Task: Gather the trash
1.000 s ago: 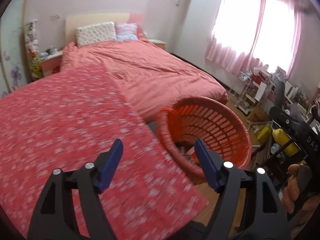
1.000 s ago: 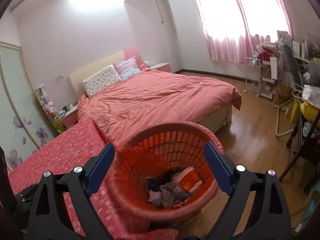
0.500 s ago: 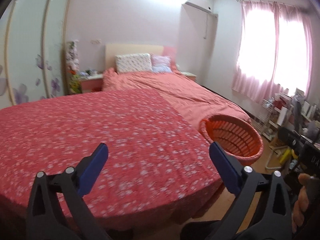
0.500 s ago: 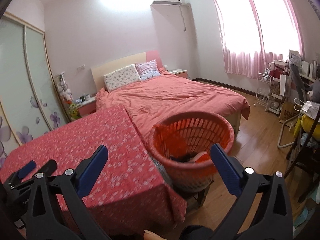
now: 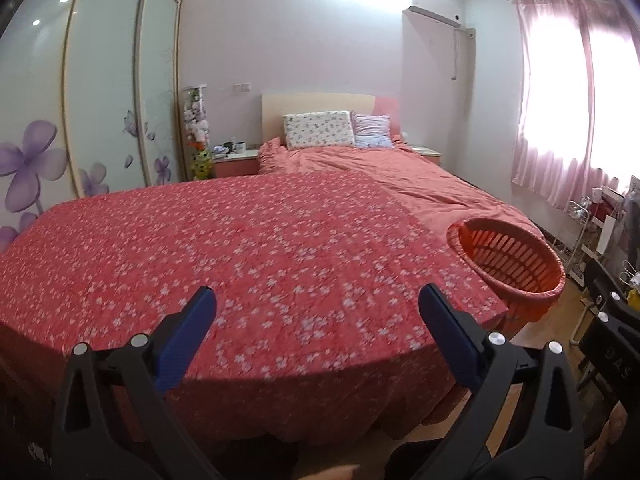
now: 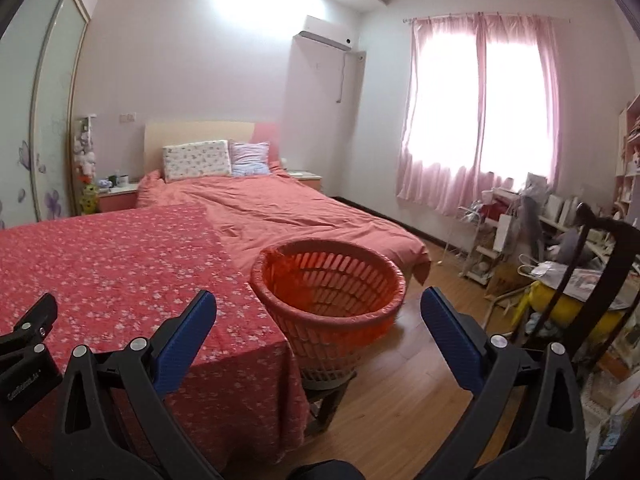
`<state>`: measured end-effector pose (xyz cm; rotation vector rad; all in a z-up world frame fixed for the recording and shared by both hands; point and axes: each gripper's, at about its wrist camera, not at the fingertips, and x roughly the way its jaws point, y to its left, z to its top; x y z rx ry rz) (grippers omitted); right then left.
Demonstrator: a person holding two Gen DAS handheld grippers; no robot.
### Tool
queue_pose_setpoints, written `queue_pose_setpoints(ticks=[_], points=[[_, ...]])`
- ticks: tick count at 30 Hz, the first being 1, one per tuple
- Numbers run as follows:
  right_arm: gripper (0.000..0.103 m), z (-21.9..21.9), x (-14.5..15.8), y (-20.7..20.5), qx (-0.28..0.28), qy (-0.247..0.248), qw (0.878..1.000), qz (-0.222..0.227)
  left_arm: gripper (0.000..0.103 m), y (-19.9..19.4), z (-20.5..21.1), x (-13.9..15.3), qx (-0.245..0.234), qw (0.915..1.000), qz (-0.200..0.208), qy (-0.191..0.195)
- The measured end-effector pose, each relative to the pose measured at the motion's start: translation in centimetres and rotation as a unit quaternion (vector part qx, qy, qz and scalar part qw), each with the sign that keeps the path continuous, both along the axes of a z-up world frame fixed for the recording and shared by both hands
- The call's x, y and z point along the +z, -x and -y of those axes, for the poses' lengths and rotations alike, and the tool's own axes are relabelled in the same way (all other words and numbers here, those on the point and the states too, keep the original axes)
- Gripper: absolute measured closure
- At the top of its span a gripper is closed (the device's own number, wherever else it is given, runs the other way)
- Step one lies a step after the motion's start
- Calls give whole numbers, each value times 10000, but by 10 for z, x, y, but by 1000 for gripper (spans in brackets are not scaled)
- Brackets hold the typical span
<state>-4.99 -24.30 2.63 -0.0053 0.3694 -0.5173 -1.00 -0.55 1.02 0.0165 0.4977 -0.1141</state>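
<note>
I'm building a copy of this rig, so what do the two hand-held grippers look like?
Both look alike. The left hand-held gripper and the right hand-held gripper each have two black plastic arms with triangular cut-outs and silver rivets, tipped with ribbed blue pads. In the right view, white lettering shows on the left one's black body, too small to read. No cables or sleeves show.

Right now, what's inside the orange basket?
Only the basket's slatted inner wall and an orange liner over its rim show. Its bottom is hidden behind the near rim, so any trash inside can't be seen.
</note>
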Motion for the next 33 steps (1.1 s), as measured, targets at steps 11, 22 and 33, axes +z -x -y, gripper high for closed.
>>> queue_pose_setpoints(ticks=[11, 22, 33], points=[[2, 1, -14, 7, 151, -457, 9986, -226, 4, 10, -9, -13, 196, 9998, -51, 63], [2, 6, -25, 5, 43, -764, 9958, -505, 4, 5, -10, -21, 263, 9990, -318, 172], [2, 12, -25, 6, 51, -835, 9951, -534, 4, 5, -6, -22, 277, 9987, -358, 221]])
